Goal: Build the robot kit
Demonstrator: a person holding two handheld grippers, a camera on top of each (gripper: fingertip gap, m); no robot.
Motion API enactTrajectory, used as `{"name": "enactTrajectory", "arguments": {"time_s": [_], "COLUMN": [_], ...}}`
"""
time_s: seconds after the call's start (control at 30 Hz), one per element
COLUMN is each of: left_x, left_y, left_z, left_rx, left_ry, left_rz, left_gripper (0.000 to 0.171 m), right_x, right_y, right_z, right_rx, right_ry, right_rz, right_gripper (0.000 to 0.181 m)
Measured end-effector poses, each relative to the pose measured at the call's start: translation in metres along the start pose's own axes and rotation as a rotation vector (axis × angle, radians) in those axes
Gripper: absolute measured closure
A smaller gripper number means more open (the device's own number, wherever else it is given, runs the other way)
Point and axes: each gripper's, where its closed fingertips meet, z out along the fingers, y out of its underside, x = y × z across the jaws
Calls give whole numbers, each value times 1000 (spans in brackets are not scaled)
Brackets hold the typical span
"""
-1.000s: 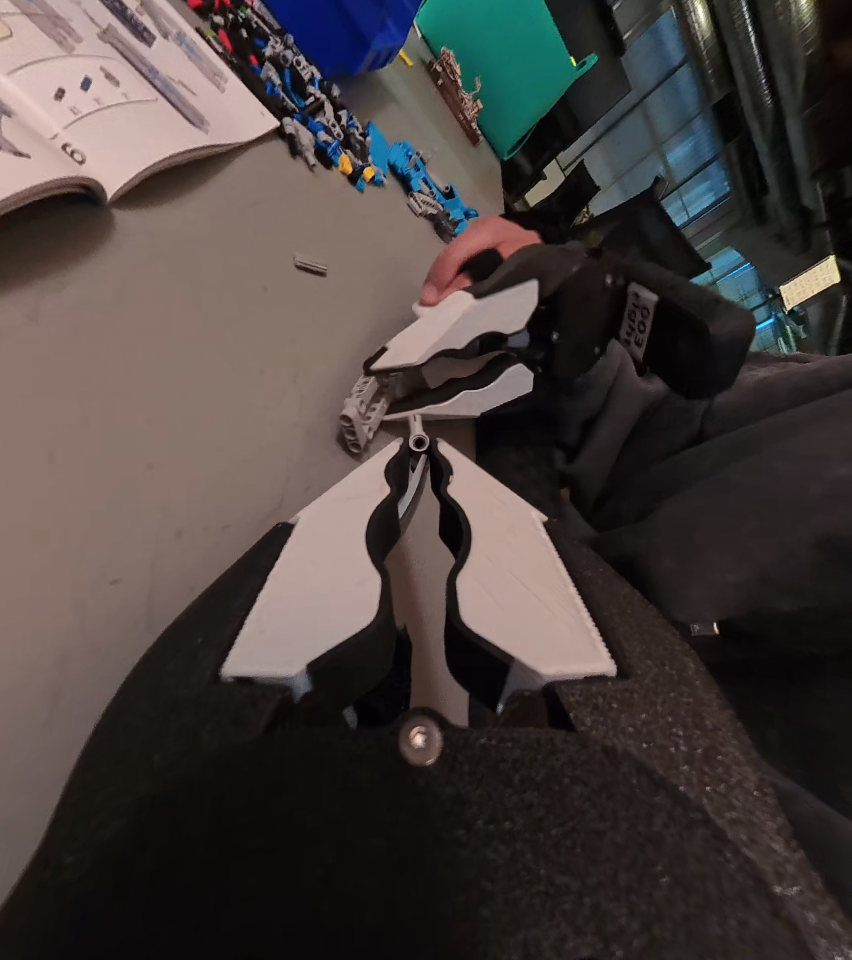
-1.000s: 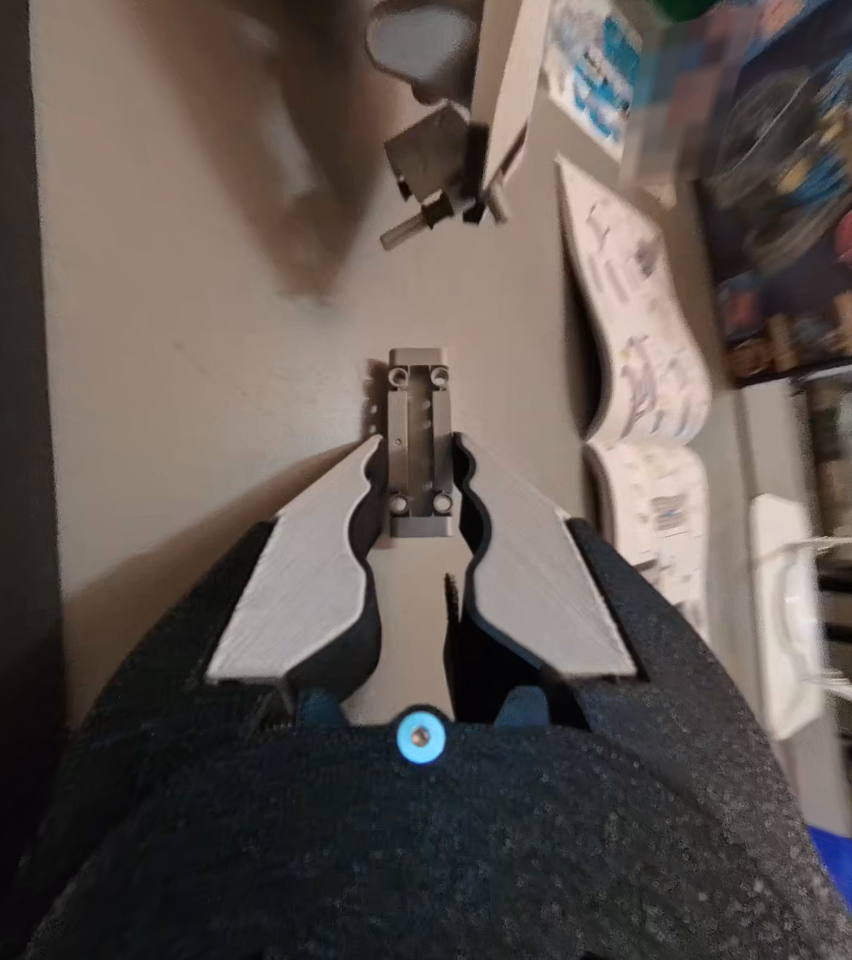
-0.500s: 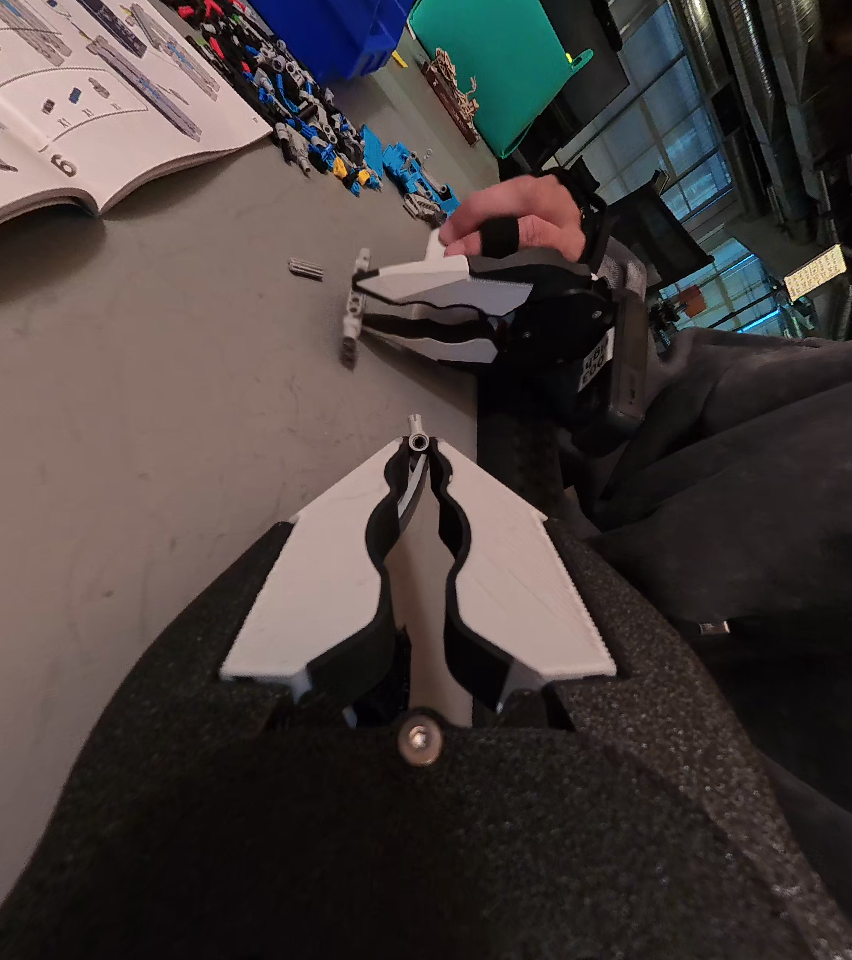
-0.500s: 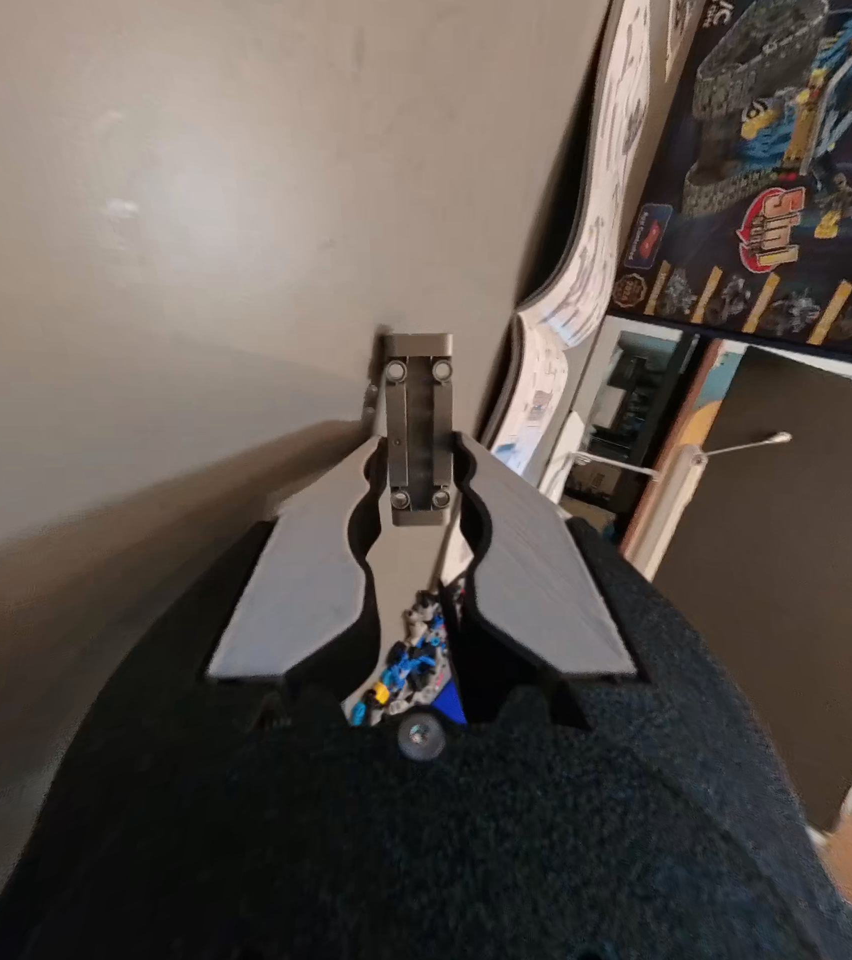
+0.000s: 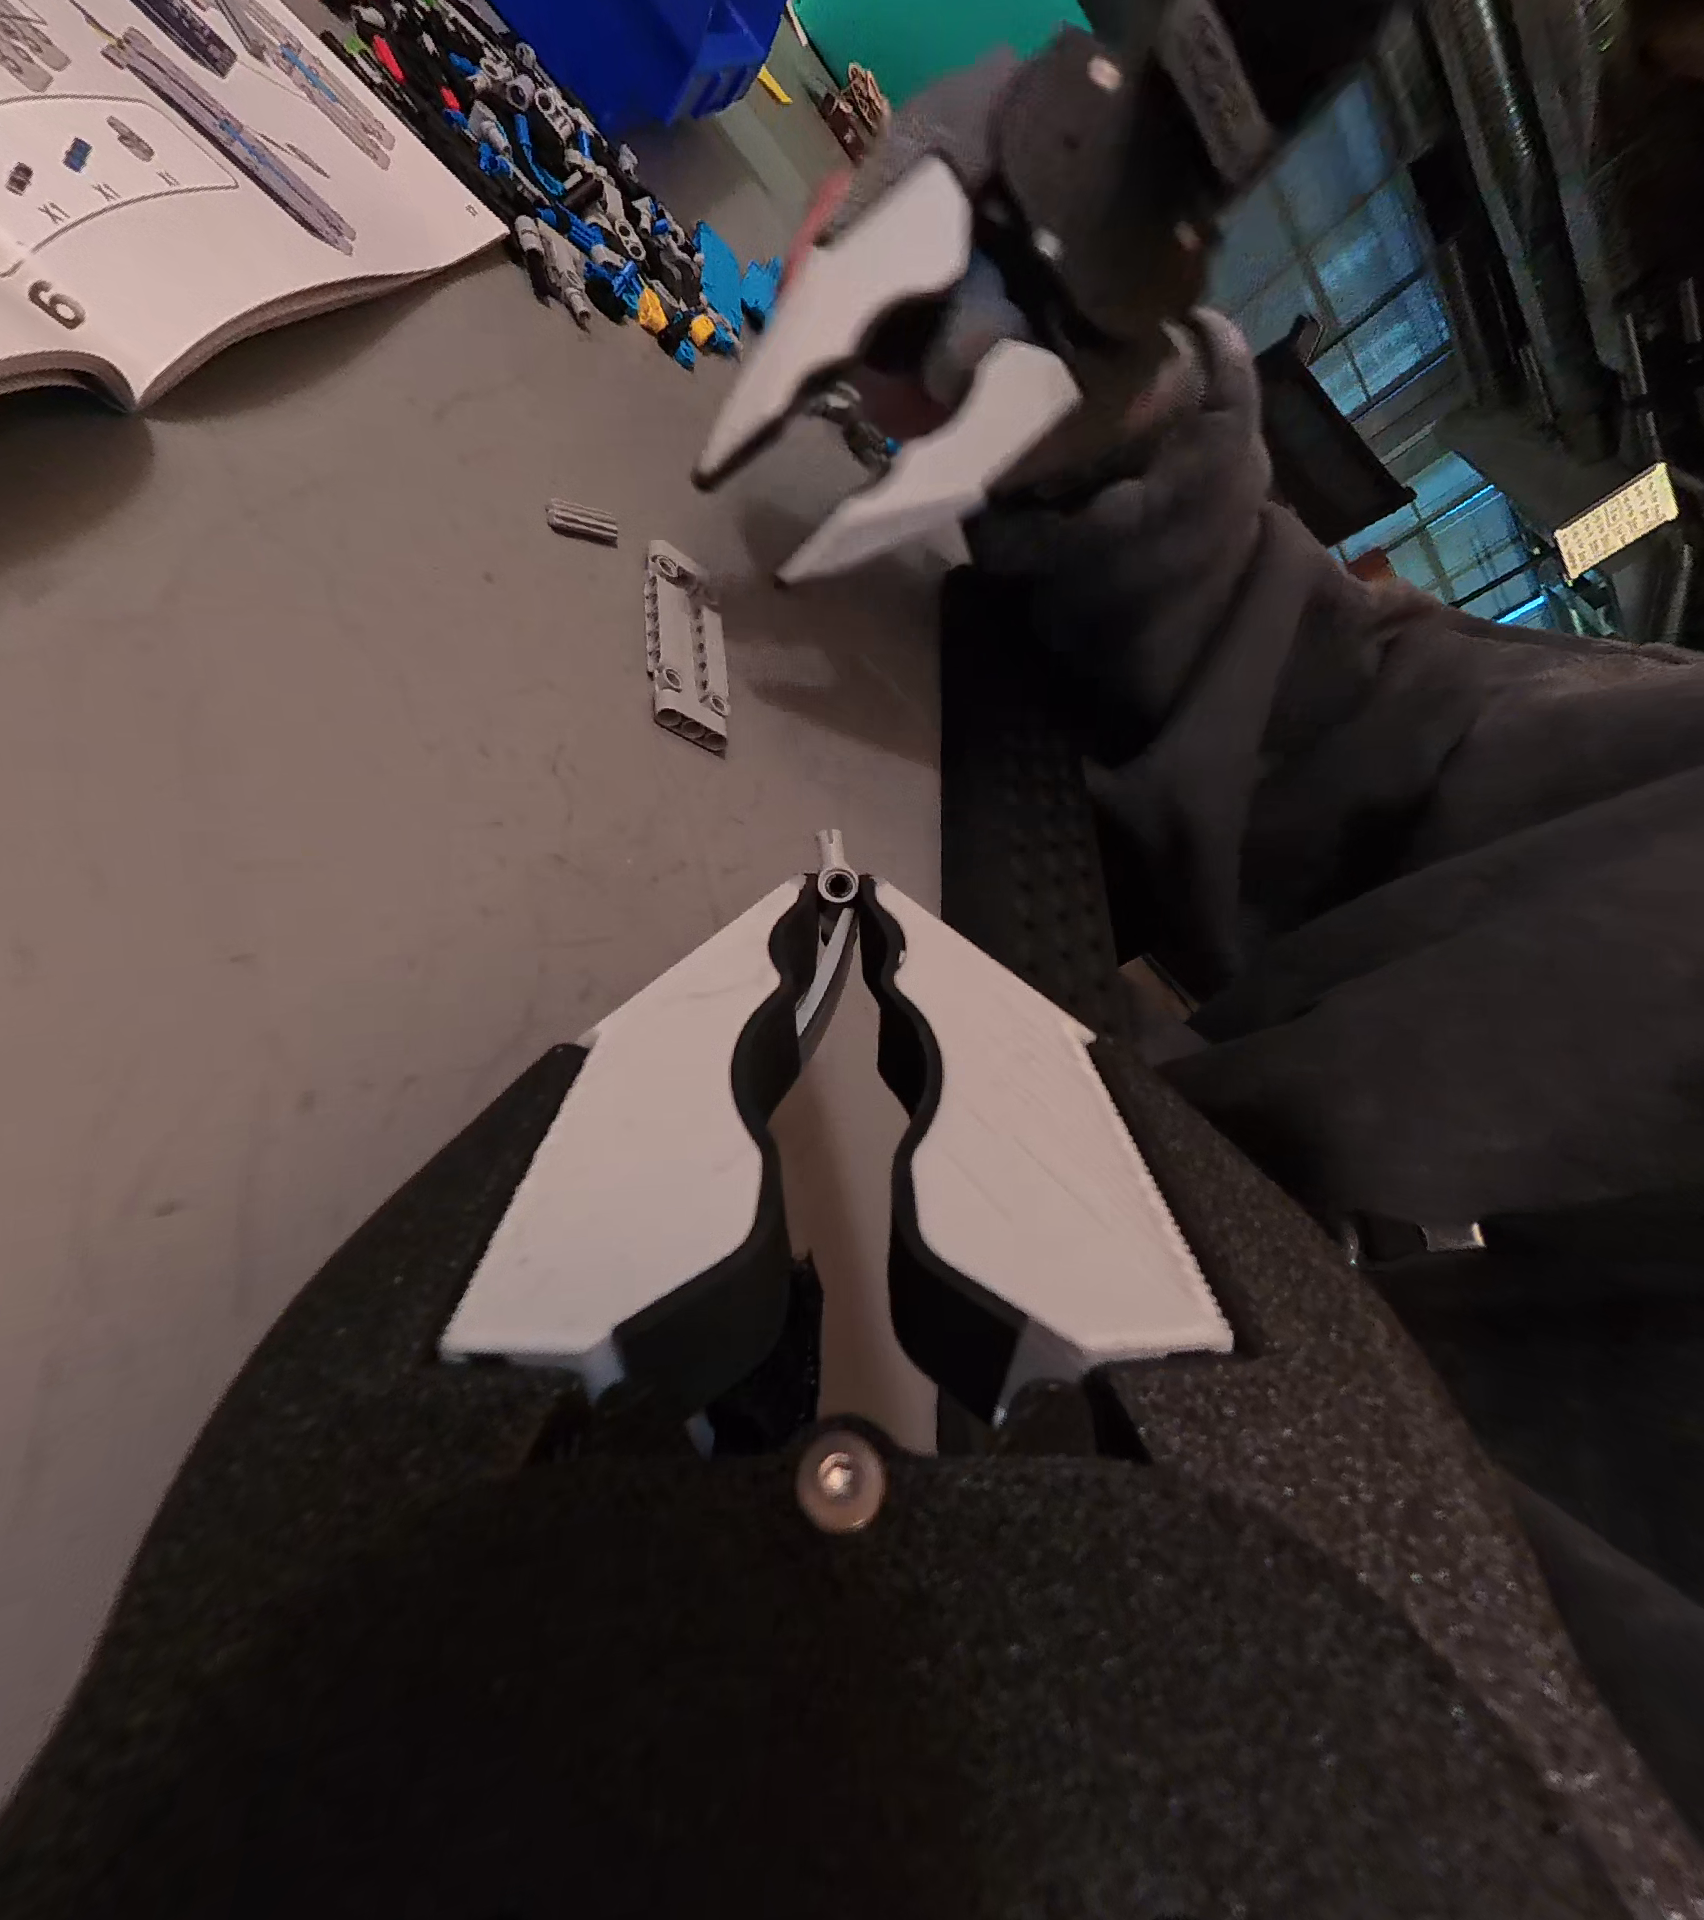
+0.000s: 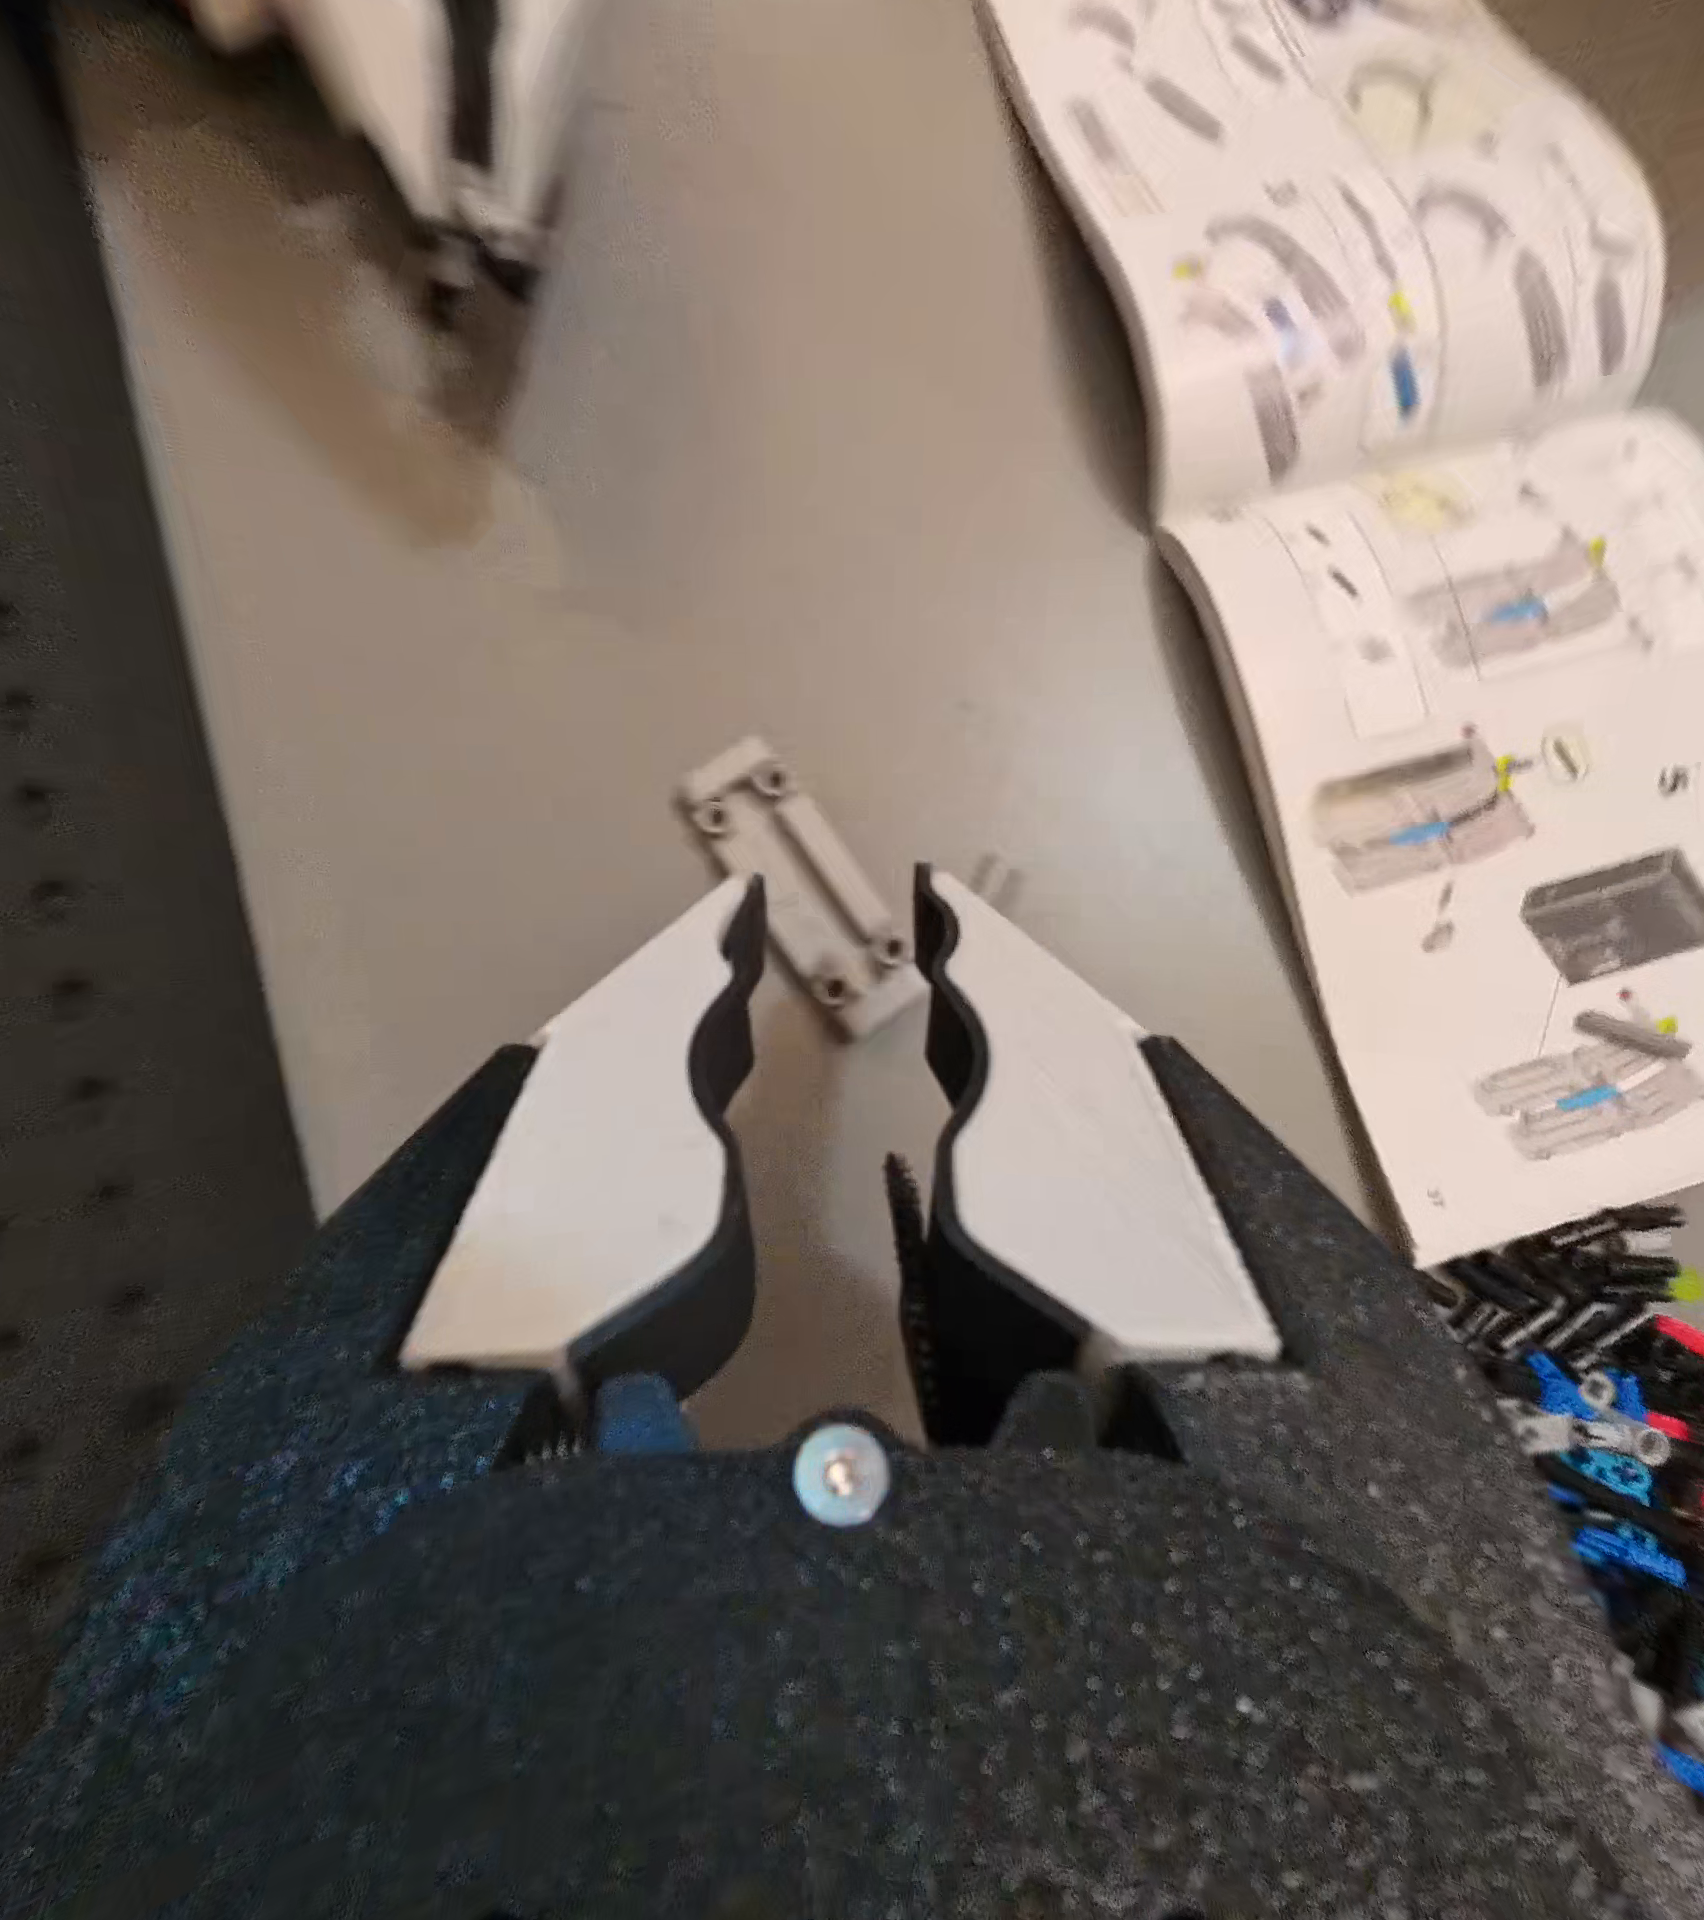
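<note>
My left gripper (image 5: 837,891) is shut on a small grey connector piece (image 5: 835,871). Its hollow round end and a short stub stick out past the fingertips, just above the grey table (image 5: 256,831). My right gripper (image 6: 837,881) is open and hovers above a flat grey panel piece (image 6: 754,821) that lies on the table, slanted beneath the spread fingers. The pads do not press on it. In the left wrist view the right gripper (image 5: 749,525) is raised above the same panel (image 5: 687,649). The left gripper (image 6: 474,239) shows blurred at the top left of the right wrist view.
A short grey pin (image 5: 580,520) lies beside the panel. An open instruction booklet (image 6: 1450,623) lies to the right. A heap of black, blue and red small parts (image 6: 1658,1455) is near it. Blue and green bins (image 5: 661,52) stand beyond. A person's dark sleeve (image 5: 1347,831) lies along the table edge. Across from one pair of fingers to the other is roughly 12 cm.
My right gripper held the grey panel between its pads, turned it, then let it go. The panel now lies on the table and the right gripper has opened and lifted. The left gripper has not moved.
</note>
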Motion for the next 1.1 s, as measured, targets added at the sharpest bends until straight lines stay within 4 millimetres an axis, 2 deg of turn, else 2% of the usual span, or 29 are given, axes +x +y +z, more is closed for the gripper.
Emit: {"name": "enactTrajectory", "arguments": {"time_s": [0.03, 0.13, 0.23, 0.3, 0.43, 0.57, 0.73, 0.83, 0.9, 1.0, 1.1], "left_x": [0, 1, 4, 6, 9, 7, 5, 5, 4, 4, 4], "left_y": [-1, -3, -2, 0, 3, 2, 2, 2, 2, 2, 2], "left_z": [-1, -3, -2, 0, 2, 2, 1, 1, 1, 1, 1], "left_rx": [6, 14, 6, -3, -17, -14, -10, -11, -11, -10, -12], "left_ry": [2, 6, 12, 17, 24, 26, 26, 26, 27, 27, 28], "left_rz": [-3, -3, 7, 13, 23, 16, 4, 3, 2, 0, 0], "left_gripper": [166, 166, 165, 165, 166, 166, 166, 166, 166, 166, 165], "right_x": [8, 12, 15, 13, -2, 3, 12, 13, 9, 5, -2], "right_y": [2, -15, -3, 2, 4, 9, -1, 11, 12, 13, 14], "right_z": [3, 5, 16, 21, 25, 28, 25, 28, 28, 28, 28], "right_rx": [9, 135, 60, 38, 36, 26, 87, 27, 23, -16, -56], "right_ry": [-46, -140, -22, 32, -84, -89, -52, -44, -39, 22, 85], "right_rz": [45, 68, -111, -198, -134, -107, -93, -115, -156, -234, -304], "right_gripper": [157, 159, 158, 165, 154, 143, 148, 143, 143, 150, 168]}}
